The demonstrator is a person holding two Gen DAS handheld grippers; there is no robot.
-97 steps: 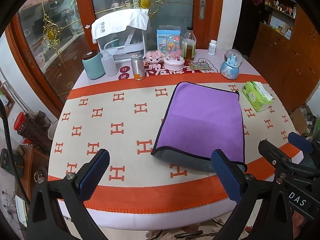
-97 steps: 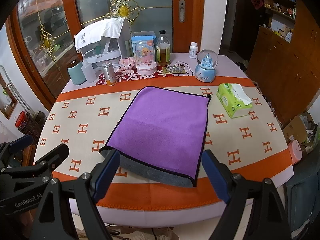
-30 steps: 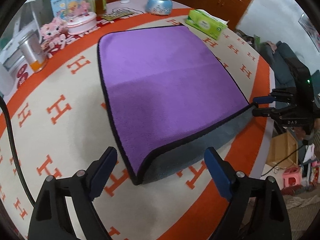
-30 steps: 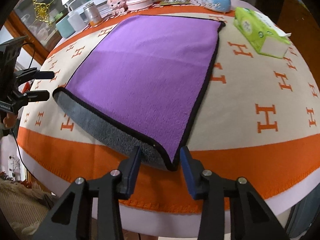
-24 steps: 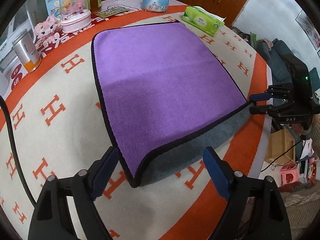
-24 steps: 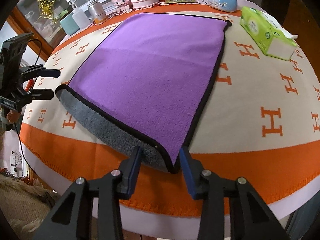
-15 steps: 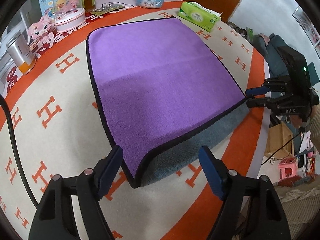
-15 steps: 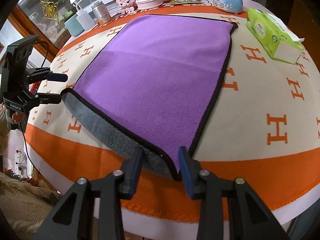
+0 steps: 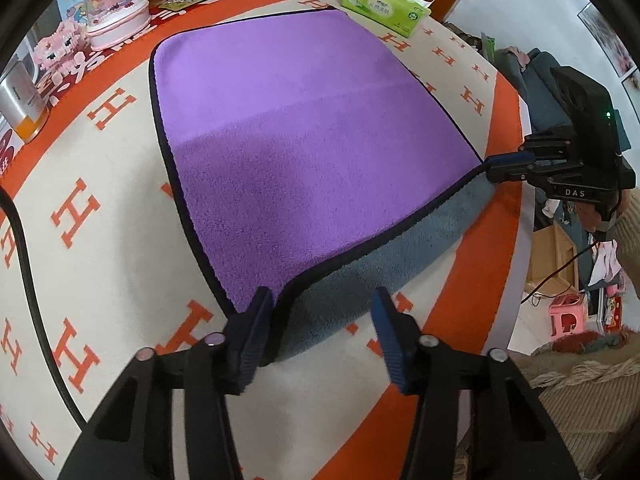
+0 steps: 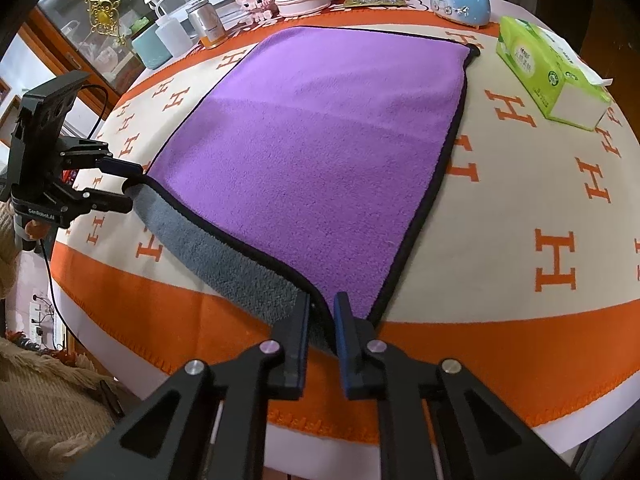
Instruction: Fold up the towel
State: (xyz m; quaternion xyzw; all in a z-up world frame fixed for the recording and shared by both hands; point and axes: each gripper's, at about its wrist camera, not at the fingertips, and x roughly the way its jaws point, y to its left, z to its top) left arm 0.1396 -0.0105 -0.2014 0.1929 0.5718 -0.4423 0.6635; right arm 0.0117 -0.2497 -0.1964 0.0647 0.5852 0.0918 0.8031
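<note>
Purple towel (image 9: 312, 140) lies flat on the round table (image 10: 560, 320), on the cream-and-orange cloth, already doubled once: purple face up, grey underside (image 10: 224, 264) showing along the near edge where the layers sit offset. Tissue box (image 10: 548, 80) stands just beyond its far right corner; bottles and ornaments sit well apart at the back. Right tongs (image 10: 322, 312): jaws nearly together on the towel's near right corner, pinching the black-trimmed edge with only the cloth's thickness between them. Left tongs (image 9: 320, 308): jaws apart, straddling the near left corner; left finger (image 9: 256, 320) touches the trim, right one stands clear over the grey layer, nothing clamped yet. Judgement on handling: thick plush microfibre, light, fully limp, so it will sag between the two holds and drag on the cloth beneath rather than slide. Not fragile. Best hold is at the bound corners, taking both layers together, since the stitched trim gives firmer purchase than the pile. Risk: catching only the top layer, which would open the existing fold; also snagging the tablecloth.
</note>
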